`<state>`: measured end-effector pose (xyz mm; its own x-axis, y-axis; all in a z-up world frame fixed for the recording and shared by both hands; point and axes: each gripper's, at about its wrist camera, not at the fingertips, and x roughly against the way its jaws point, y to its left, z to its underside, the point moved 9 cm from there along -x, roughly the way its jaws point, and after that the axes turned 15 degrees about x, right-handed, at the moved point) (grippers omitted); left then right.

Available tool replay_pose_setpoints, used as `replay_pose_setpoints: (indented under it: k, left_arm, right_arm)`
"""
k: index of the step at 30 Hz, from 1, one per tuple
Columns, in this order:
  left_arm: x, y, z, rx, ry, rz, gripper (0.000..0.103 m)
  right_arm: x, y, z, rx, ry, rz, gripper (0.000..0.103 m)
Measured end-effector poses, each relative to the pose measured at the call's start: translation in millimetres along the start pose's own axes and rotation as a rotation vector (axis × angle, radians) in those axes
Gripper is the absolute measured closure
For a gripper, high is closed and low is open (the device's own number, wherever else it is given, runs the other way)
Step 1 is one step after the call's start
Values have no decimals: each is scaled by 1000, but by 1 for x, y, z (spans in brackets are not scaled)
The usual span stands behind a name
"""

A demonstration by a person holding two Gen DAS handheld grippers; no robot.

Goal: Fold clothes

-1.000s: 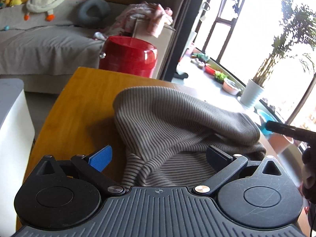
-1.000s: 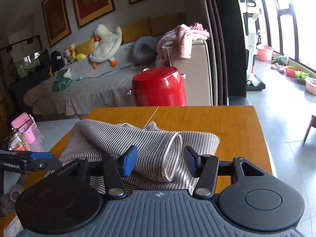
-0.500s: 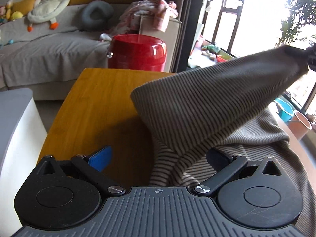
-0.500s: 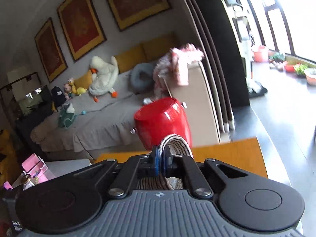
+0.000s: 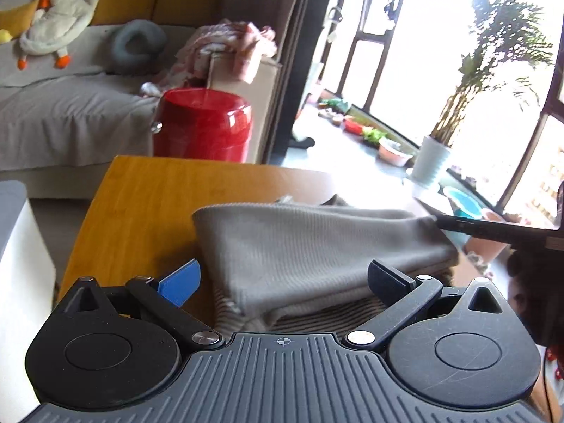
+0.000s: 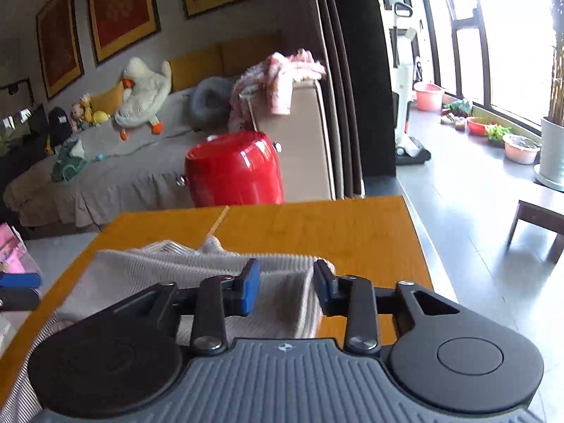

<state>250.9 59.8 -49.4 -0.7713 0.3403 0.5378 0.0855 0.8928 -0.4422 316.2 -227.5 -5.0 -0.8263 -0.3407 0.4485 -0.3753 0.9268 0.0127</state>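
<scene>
We've got the wooden table (image 6: 352,232) with the striped garment (image 5: 310,257) folded over on it – our left gripper (image 5: 282,282) hovers spread wide at its near edge, our right gripper (image 6: 286,287) partly parted, straddling the fabric's right corner without pinching it.

The garment (image 5: 317,246) is beige-grey with fine dark stripes. The table (image 6: 352,232) is honey-orange wood. The stool (image 6: 236,172) is glossy red. The sofa (image 5: 70,116) has a grey cover and mustard-yellow cushions (image 5: 155,3). The goose toy (image 6: 144,91) is white with orange beak and feet. The left gripper (image 5: 282,282) is black with one blue pad (image 5: 179,282).
</scene>
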Motion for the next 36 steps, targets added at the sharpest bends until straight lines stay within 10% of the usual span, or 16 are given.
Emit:
replay_pose_setpoints:
  k: [13,36]
  left_arm:
    - [-82,-3,29,-71,33,-66,0]
    - [-72,6,30,-19,8,-85,0]
  right_arm:
    - [-34,13,49,-158,72,-35,0]
    - [-60,34,48,-17,174,-111,0]
